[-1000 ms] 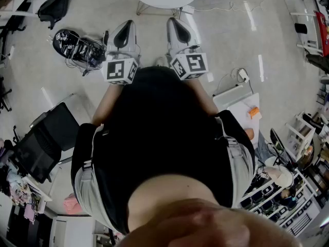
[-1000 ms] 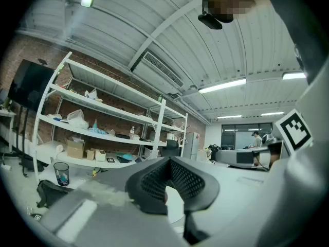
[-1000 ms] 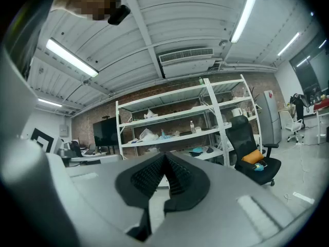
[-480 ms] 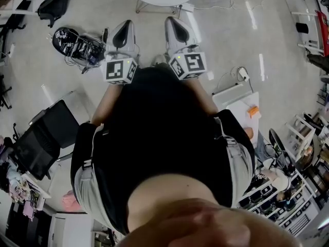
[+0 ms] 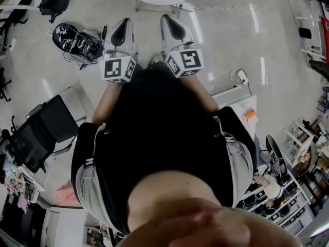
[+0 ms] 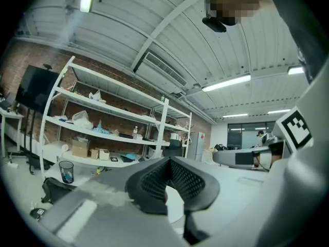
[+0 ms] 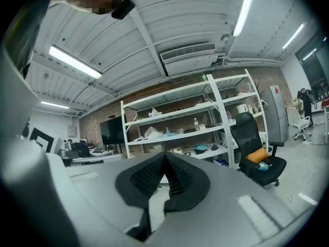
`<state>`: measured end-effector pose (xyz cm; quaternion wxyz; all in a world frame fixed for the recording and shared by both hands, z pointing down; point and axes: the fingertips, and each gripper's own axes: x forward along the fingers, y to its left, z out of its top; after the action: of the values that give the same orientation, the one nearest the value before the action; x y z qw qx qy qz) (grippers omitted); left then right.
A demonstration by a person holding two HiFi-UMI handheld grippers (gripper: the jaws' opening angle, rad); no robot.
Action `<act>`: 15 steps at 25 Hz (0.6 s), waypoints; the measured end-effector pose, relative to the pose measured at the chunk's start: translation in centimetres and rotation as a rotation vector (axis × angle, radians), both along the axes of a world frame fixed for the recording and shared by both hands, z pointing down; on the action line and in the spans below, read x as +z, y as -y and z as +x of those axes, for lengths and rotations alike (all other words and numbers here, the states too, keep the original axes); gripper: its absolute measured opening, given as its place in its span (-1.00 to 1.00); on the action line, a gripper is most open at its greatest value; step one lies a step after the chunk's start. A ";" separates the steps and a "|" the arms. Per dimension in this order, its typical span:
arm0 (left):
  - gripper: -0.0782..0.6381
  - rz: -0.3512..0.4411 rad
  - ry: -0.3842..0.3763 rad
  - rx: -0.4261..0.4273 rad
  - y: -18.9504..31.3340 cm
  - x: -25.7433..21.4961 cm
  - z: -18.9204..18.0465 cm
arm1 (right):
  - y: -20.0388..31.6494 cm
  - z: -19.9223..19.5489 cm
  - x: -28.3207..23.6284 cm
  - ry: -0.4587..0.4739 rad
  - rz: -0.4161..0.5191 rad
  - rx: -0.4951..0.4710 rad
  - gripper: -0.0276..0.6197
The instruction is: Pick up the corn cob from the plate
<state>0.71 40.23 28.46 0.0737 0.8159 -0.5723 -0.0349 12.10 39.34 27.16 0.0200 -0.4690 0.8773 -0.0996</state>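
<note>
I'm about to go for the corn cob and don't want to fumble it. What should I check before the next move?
1. Corn cob in sight: not ok, no view shows it.
2. Plate in sight: not ok, no view shows it either.
3. Left gripper empty: ok, jaws together with nothing between them.
4. Right gripper empty: ok, jaws together with nothing between them.
5. Jaws open for a grasp: not ok, both are shut.
6. Target place found: cannot tell. A round white table stands ahead of both grippers, but its top is cut off in the head view.
</note>
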 end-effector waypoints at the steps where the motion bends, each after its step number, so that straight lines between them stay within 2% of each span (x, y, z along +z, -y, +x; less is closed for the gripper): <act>1: -0.76 0.005 0.007 -0.002 0.0 0.0 0.2 | 0.1 0.0 0.1 -0.005 0.005 -0.014 -0.89; 8: -0.76 0.001 0.012 -0.046 1.1 0.2 0.4 | 1.8 -0.1 0.4 -0.009 0.002 -0.041 -0.89; 15: -0.76 0.003 0.007 -0.028 5.3 0.5 -0.6 | 5.6 -0.8 0.8 -0.009 0.003 -0.018 -0.89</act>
<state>0.15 34.88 28.99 0.0699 0.8082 -0.5837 -0.0341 11.33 33.79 27.98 0.0155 -0.4614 0.8818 -0.0965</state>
